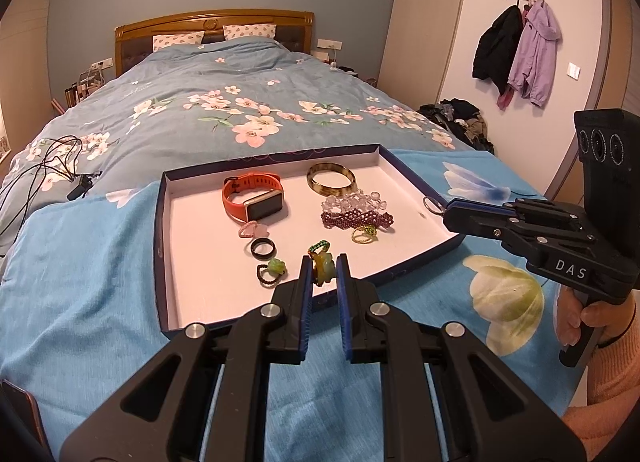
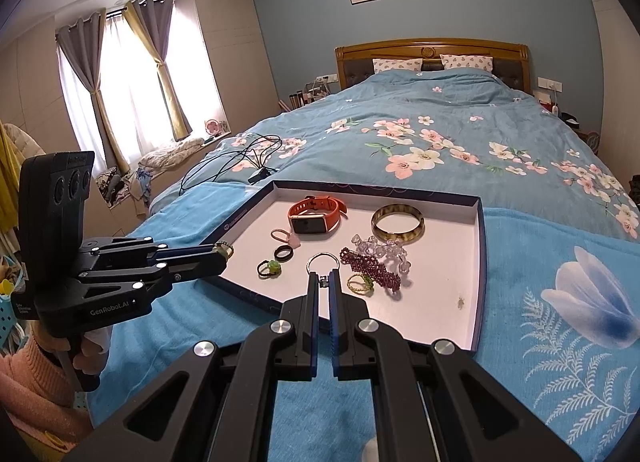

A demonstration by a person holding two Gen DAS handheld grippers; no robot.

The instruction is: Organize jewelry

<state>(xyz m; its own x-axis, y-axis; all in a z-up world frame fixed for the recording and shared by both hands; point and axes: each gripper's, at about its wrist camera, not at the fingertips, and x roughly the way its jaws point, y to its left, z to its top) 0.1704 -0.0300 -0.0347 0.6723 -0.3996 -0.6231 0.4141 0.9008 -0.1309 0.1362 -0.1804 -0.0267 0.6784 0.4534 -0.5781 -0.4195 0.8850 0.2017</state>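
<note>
Risk of slippage: your left gripper [image 1: 325, 268] pinches a jade ring [image 1: 321, 266] by its edges above the tray [image 1: 162, 246] rim; your right gripper [image 2: 324, 282] clamps a silver ring [image 2: 320, 260]. Ahead lie watch [image 1: 256, 201], bangle [image 1: 331, 178], bead bracelets [image 1: 356, 211].

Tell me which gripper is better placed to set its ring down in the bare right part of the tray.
Right, probably. The right gripper holds the silver ring above the tray, close to that bare area. The left gripper, clamping the green ring, is at the near left edge.
</note>
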